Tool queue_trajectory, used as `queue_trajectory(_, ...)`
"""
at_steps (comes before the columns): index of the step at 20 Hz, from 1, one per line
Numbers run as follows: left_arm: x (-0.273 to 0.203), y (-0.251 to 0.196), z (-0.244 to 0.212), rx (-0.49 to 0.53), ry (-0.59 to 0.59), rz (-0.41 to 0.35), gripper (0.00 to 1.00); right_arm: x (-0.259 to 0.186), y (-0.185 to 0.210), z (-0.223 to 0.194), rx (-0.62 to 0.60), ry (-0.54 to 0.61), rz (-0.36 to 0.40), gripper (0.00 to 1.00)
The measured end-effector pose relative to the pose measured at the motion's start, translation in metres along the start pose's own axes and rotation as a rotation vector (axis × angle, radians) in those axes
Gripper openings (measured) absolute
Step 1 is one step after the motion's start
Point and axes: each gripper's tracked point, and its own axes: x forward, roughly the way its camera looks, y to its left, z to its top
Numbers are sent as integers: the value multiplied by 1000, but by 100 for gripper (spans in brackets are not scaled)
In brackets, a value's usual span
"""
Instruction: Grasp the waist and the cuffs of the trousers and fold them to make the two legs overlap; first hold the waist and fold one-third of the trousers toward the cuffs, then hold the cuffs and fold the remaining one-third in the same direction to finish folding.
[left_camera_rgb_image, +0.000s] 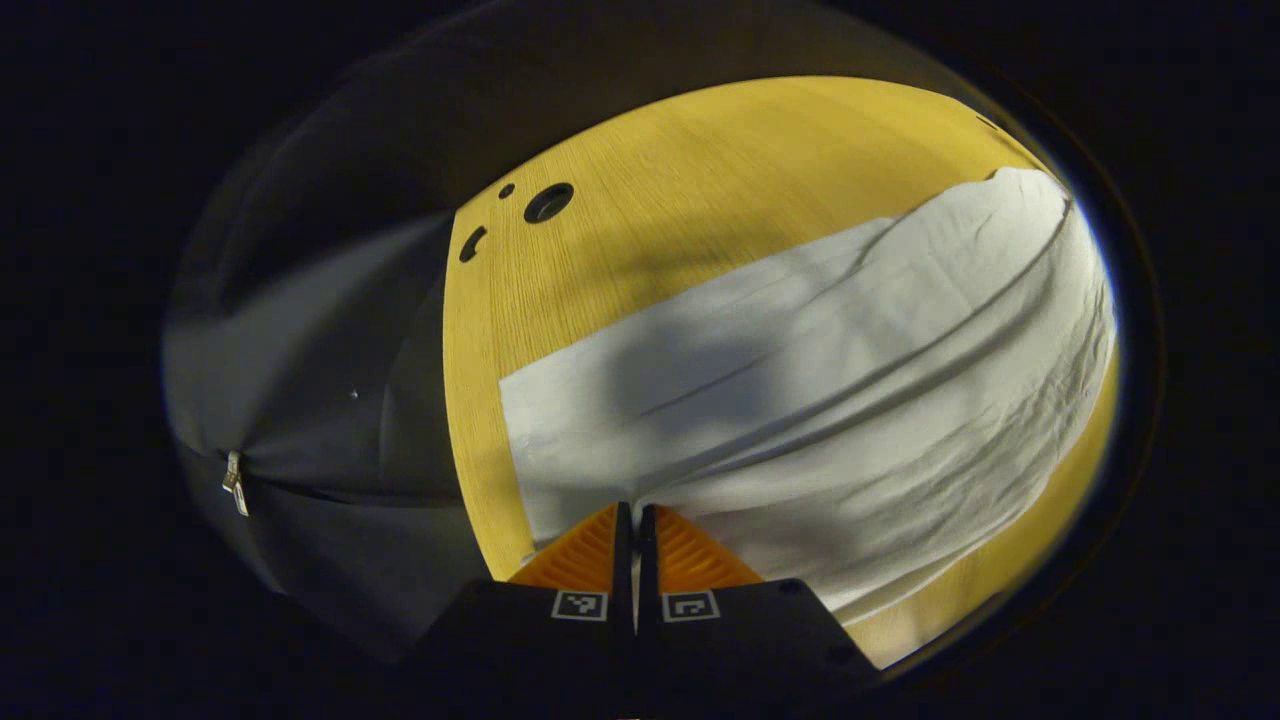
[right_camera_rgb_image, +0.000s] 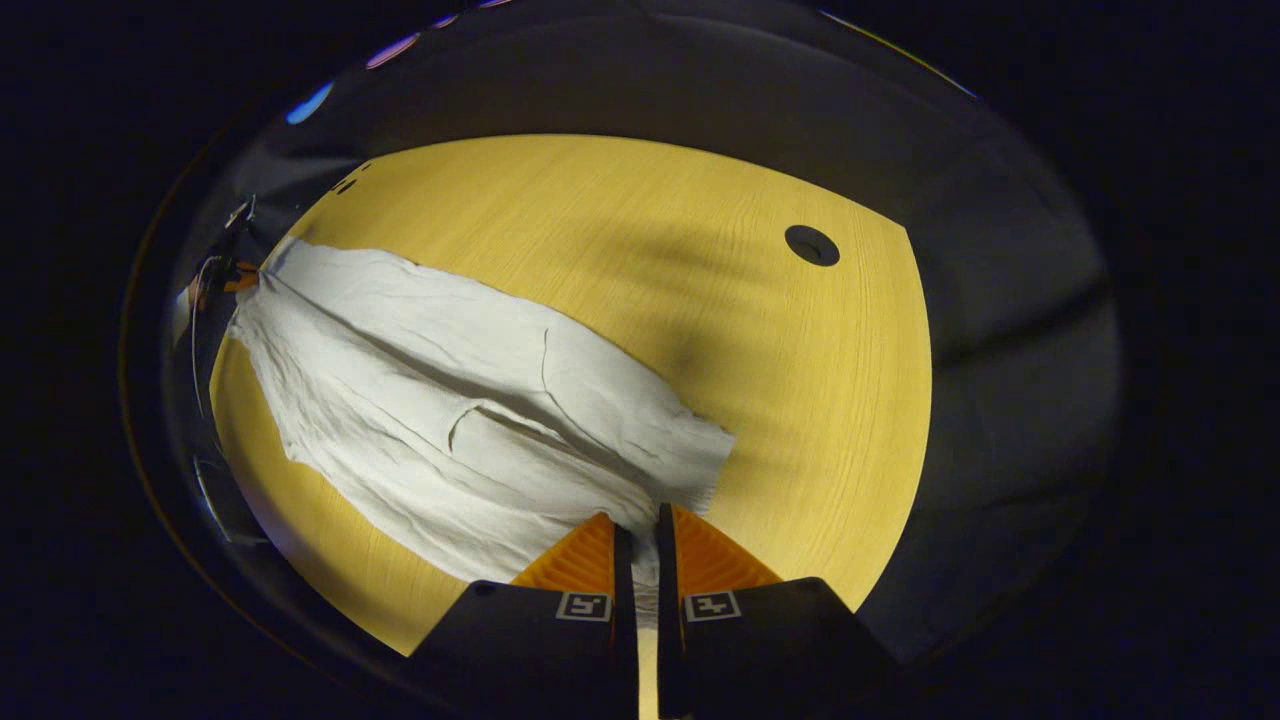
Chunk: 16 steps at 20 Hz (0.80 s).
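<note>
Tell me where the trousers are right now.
The white trousers lie spread across the yellow table, one end at the right gripper, the opposite end at the left gripper.

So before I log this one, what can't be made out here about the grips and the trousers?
- Left gripper view: the left gripper has its fingers close together at the edge of the trousers; whether cloth is pinched is hidden by the fingers themselves.
- Right gripper view: the right gripper meets the trousers' near end with a narrow gap; the grip itself is hidden.
- Right gripper view: the far end by the table edge is tiny and warped, with something unclear beside it.
</note>
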Motion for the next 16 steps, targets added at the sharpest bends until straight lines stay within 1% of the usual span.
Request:
queue_trajectory(2, 4, 1, 5, 15, 19, 9, 5, 2, -7, 9, 79, -18, 32, 12)
queue_trajectory(3, 5, 0, 5, 22, 39, 5, 6, -1, -6, 6, 128, -19, 52, 12)
queue_trajectory(5, 5, 0, 5, 37, 71, -11, 6, -1, -4, 0, 184, 0, 95, 12)
queue_trajectory(6, 6, 1, 5, 46, 84, -18, 6, -1, -5, 4, 210, -1, 108, 17)
queue_trajectory(7, 5, 4, 4, 50, 93, -6, 6, -3, -7, 6, 235, -5, 112, 20)
queue_trajectory(8, 4, 5, 4, 53, 88, -5, 8, -6, -5, 9, 250, -28, 131, 26)
queue_trajectory(9, 6, 10, 5, 53, 68, 7, 11, -9, -5, 14, 270, -55, 148, 30)
queue_trajectory(10, 2, 12, 5, 43, 57, 12, 27, -11, -3, 19, 305, -89, 162, 36)
queue_trajectory(11, 1, 16, 5, 35, 47, 28, 40, -13, -3, 25, 360, -122, 172, 44)
queue_trajectory(12, 0, 22, 3, 24, 40, 41, 52, -17, -5, 29, 428, -164, 176, 59)
queue_trajectory(13, -3, 27, 2, 15, 28, 59, 65, -23, -10, 36, 506, -221, 179, 59)
queue_trajectory(14, -7, 28, 0, -1, 17, 59, 84, -31, -18, 44, 591, -293, 179, 68)
queue_trajectory(15, -11, 29, 0, -17, -2, 62, 90, -42, -23, 53, 686, -375, 191, 67)
queue_trajectory(16, -16, 32, 0, -39, -27, 69, 92, -58, -27, 63, 781, -470, 211, 82)
